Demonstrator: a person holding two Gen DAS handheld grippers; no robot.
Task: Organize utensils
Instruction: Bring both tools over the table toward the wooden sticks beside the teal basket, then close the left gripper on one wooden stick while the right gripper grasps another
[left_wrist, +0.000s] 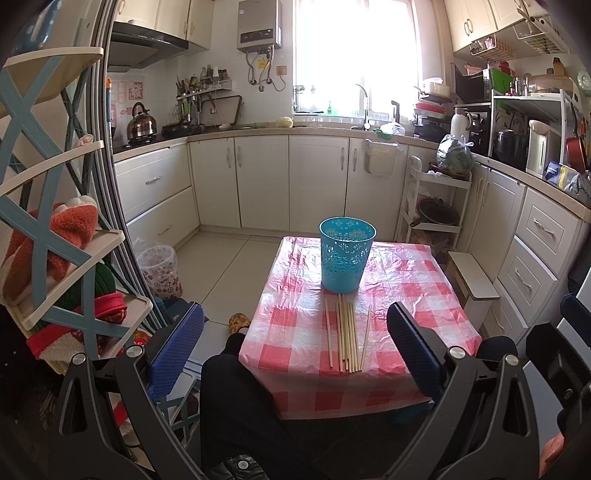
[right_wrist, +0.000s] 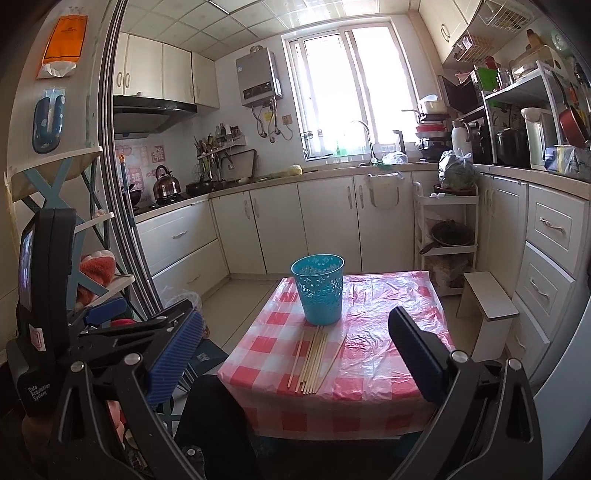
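Note:
Several wooden chopsticks (left_wrist: 347, 336) lie side by side on a small table with a red and white checked cloth (left_wrist: 417, 295), their far ends near a blue perforated plastic cup (left_wrist: 346, 259) that stands upright behind them. The chopsticks (right_wrist: 314, 360) and the cup (right_wrist: 319, 290) show in the right wrist view too, on the same table (right_wrist: 373, 365). My left gripper (left_wrist: 295, 347) is open and empty, held back from the table's near edge. My right gripper (right_wrist: 295, 354) is open and empty, also short of the table. The left gripper (right_wrist: 122, 325) shows at the left of the right wrist view.
A shelf rack with cloth items (left_wrist: 62, 258) stands close on the left. A small white stool (left_wrist: 474, 280) is right of the table. Kitchen cabinets (left_wrist: 258, 181) and a trolley (left_wrist: 436, 206) stand beyond. The person's dark-clothed leg (left_wrist: 236, 406) is below the table edge.

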